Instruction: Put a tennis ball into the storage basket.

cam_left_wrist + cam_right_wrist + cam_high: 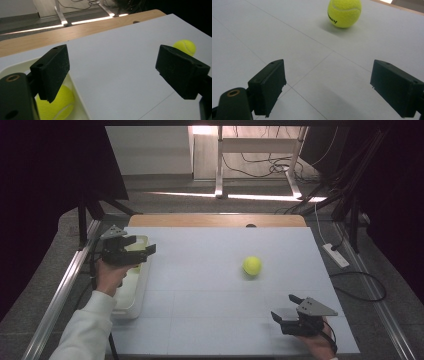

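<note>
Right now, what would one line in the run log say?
left gripper: open above tray | ball in tray | right gripper: open, empty | loose ball on table

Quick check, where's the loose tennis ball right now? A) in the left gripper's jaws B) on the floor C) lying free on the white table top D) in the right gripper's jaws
C: the tennis ball lies on the white table top, apart from the open right gripper and the open left gripper.
</note>
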{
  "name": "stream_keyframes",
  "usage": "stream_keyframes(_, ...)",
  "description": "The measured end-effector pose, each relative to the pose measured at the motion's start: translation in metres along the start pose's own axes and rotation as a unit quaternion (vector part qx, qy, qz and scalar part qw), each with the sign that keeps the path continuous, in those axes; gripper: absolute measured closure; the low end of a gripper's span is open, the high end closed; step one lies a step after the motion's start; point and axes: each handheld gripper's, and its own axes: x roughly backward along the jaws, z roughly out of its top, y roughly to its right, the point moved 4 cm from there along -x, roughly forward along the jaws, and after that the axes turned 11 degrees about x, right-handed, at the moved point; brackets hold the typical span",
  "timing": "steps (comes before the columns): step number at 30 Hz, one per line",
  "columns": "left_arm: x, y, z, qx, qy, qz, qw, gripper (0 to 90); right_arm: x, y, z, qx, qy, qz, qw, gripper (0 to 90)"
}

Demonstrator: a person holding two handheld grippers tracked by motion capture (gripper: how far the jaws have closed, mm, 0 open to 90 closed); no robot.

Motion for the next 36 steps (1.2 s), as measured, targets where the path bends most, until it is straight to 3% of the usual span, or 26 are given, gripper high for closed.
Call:
stream_keyframes(5, -0.001, 0.011, -0.005, -0.005, 0.008, -0.024, 0.9997, 12.8, -0.003, 0.002, 0.000, -0.002, -0.003, -0.002, 1.0000, 12.4)
stream_keyframes(12, -0.003, 0.024, -0.013, -0.019, 0.005, -0.041, 0.9990, 12.7, -0.007, 0.000, 0.002, 0.002, -0.004, 0.002, 1.0000, 12.4)
stream_keyframes(24, -0.007, 0.044, -0.020, -0.038, 0.004, -0.059, 0.9975, 12.8, -0.004, 0.000, 0.001, 0.005, 0.001, 0.002, 1.0000, 12.4)
stream_keyframes(31, -0.011, 0.050, -0.023, -0.054, -0.001, -0.063, 0.9965, 12.7, -0.006, 0.000, 0.002, 0.007, -0.002, 0.003, 1.0000, 12.5)
stream_keyframes(36, -0.013, 0.053, -0.024, -0.055, -0.002, -0.065, 0.9964, 12.7, -0.006, 0.000, 0.002, 0.008, -0.002, 0.003, 1.0000, 12.5)
